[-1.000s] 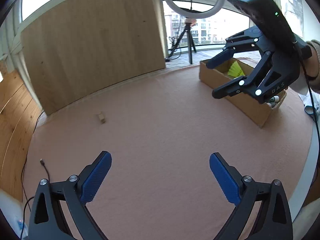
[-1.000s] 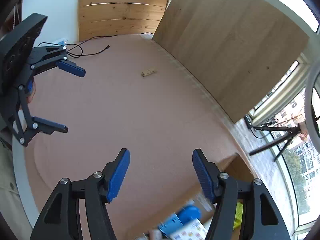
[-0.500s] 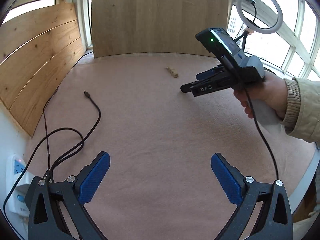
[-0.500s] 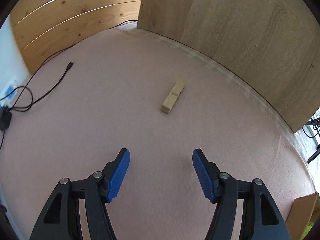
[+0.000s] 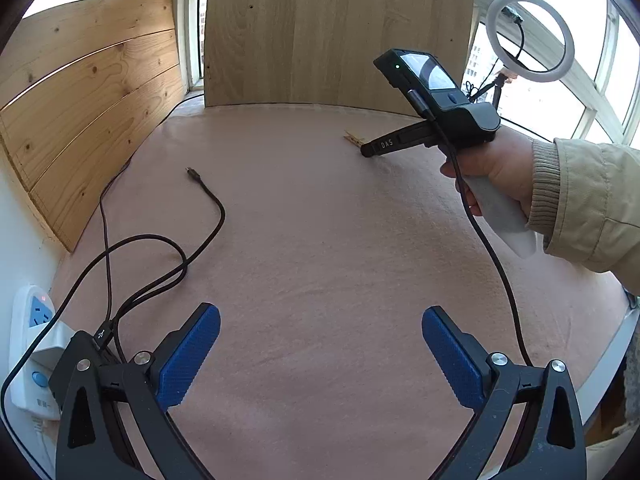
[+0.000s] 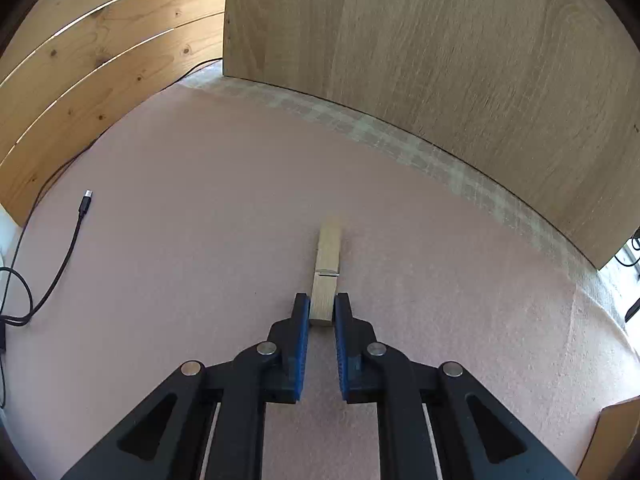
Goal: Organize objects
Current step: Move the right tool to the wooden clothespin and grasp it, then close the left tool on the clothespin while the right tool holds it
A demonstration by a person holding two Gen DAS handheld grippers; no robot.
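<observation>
Right claw (image 6: pixel 322 314) closing on the wooden clothespin (image 6: pixel 327 280).
Its pads flanked the pin's near end on the pink counter (image 6: pixel 200 220); left claw (image 5: pixel 320 344) hung wide, holding nothing.

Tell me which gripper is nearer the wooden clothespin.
Right. The right gripper has its jaws closing on the near end of the clothespin, which lies on the pink mat. The left gripper hangs open well back from it, over bare mat near the cable.

right hand-held gripper (image 6: pixel 322 312) closing, left hand-held gripper (image 5: pixel 320 354) wide
</observation>
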